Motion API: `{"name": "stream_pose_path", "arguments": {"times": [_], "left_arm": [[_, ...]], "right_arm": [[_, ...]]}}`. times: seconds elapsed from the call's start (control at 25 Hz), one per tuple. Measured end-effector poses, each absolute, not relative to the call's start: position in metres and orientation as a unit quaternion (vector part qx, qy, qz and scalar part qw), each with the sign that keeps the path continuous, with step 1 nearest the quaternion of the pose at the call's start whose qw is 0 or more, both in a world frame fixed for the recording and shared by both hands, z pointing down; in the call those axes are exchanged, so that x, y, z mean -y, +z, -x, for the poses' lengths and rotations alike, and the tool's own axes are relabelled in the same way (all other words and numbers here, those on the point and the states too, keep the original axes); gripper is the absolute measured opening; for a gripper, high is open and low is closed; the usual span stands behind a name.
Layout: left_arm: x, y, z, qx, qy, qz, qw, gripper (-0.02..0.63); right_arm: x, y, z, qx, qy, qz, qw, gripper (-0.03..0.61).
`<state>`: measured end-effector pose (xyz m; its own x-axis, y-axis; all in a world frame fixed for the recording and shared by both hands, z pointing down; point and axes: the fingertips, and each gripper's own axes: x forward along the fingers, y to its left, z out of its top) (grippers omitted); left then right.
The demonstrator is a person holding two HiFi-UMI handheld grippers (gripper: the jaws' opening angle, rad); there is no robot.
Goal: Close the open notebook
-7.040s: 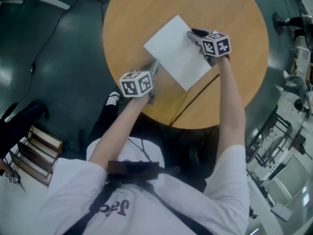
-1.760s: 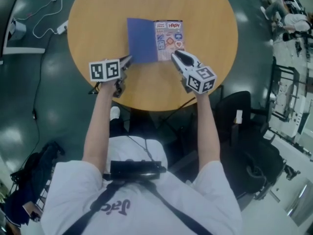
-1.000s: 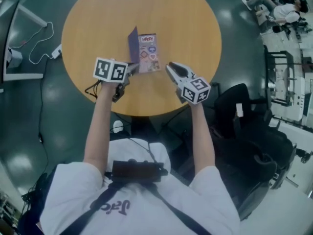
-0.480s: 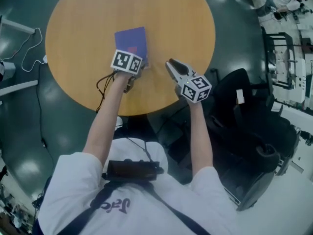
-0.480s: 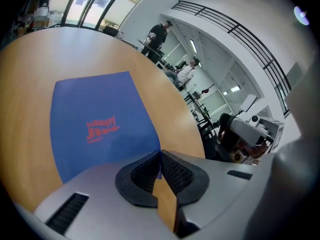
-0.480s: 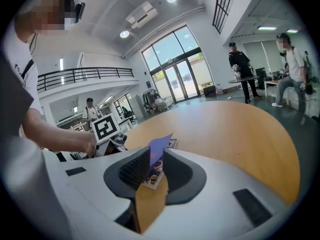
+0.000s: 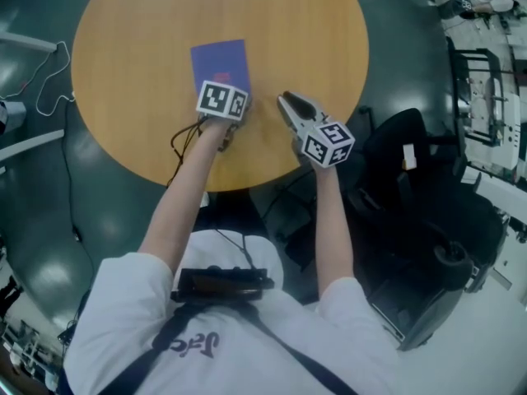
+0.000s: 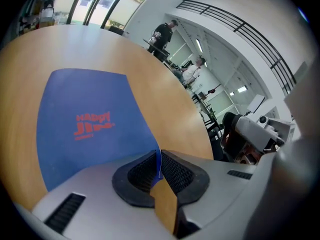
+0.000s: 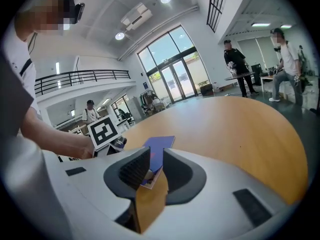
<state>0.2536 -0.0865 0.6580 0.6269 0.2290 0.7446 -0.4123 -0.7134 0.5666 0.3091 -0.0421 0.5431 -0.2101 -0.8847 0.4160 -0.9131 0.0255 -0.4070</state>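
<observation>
Pinching the near right corner of the notebook (image 7: 218,60), the left gripper (image 8: 159,156) has its jaws pressed together on the thin edge of the blue cover (image 8: 85,124). Just to its right, the right gripper (image 9: 156,156) is held over the table (image 7: 313,39) with its jaws apart and nothing between them. Farther out, the notebook lies closed on the round wooden top, red print facing up.

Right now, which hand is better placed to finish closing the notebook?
Left. The left gripper is shut on the notebook cover's edge; the right gripper is beside it, jaws apart, holding nothing.
</observation>
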Motion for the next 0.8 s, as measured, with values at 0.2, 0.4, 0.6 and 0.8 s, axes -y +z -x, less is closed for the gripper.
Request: {"name": "stream_pose_path", "arguments": {"times": [0.2,0.4,0.6,0.8], "left_arm": [[0.085,0.653,-0.256,0.06,0.408,-0.838,0.358,0.071],[0.09,0.613,-0.234,0.081,0.346,-0.866,0.352,0.08],[0.097,0.559,-0.189,0.098,0.269,-0.893,0.346,0.08],[0.087,0.534,-0.154,0.076,0.24,-0.91,0.329,0.183]], "right_arm": [[0.03,0.549,-0.315,0.695,0.313,-0.647,0.007,0.103],[0.011,0.54,-0.313,0.675,0.305,-0.672,0.009,0.103],[0.015,0.496,-0.27,0.692,0.252,-0.677,-0.003,0.103],[0.013,0.452,-0.226,0.703,0.212,-0.678,-0.046,0.103]]}}
